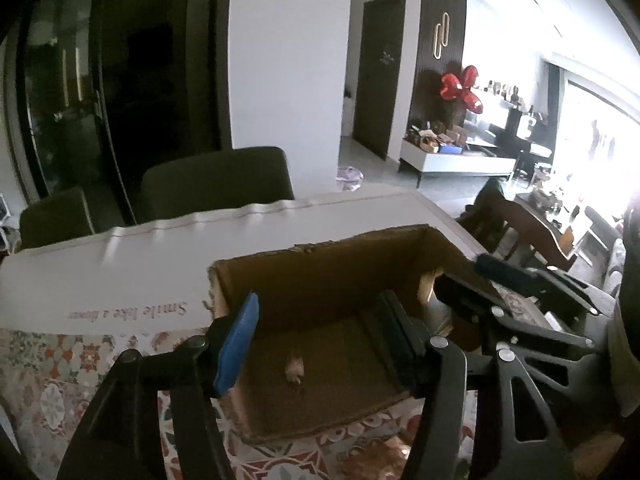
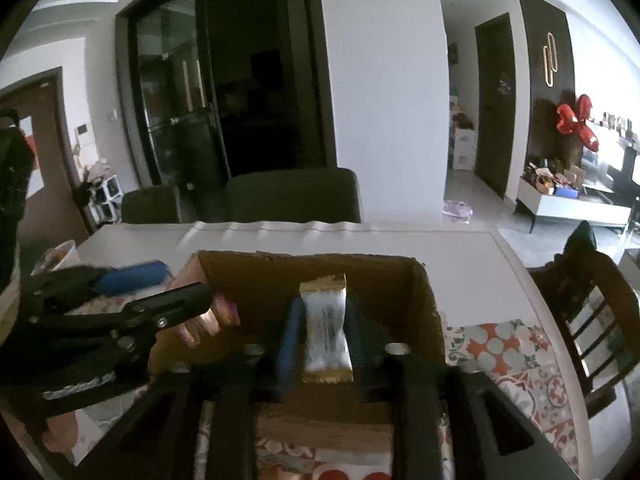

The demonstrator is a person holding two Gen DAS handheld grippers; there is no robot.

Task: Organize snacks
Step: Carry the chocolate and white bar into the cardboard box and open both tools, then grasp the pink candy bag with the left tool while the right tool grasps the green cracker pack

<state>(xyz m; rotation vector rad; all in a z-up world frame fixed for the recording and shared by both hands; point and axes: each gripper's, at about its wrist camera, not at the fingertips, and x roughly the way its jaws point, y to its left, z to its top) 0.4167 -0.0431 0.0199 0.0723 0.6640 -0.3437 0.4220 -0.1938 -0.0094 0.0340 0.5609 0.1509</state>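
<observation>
Between the blue-padded fingers of the right hand-held gripper (image 2: 322, 336) stands a white snack packet (image 2: 326, 334) with gold ends, upright, its sides against both pads, so that hand-held gripper is closed on it. The packet hangs over the open cardboard box (image 2: 424, 300), which serves as the landmark: it sits on the surface (image 2: 472, 252), partly on a patterned floral cloth (image 2: 516, 344) spread beneath and in front of it. At the box's left wall, in the right wrist view, the left hand-held gripper (image 2: 192, 304) reaches over the rim, with a pinkish wrapped snack (image 2: 208, 320) showing just below its fingers (whether it is touched or lying loose I cannot tell). From the left wrist view that hand-held gripper (image 1: 316, 340) stands with its jaws partway apart and nothing pressed between the pads; on the box floor below them lies one small pale snack (image 1: 295, 369). Beyond the box, a white stretch of cloth bears lettering (image 1: 128, 312), and two dark chairs (image 1: 218, 180) stand at the far edge of the surface. Right of the box, a wooden chair (image 2: 592, 320) stands beside the surface.
</observation>
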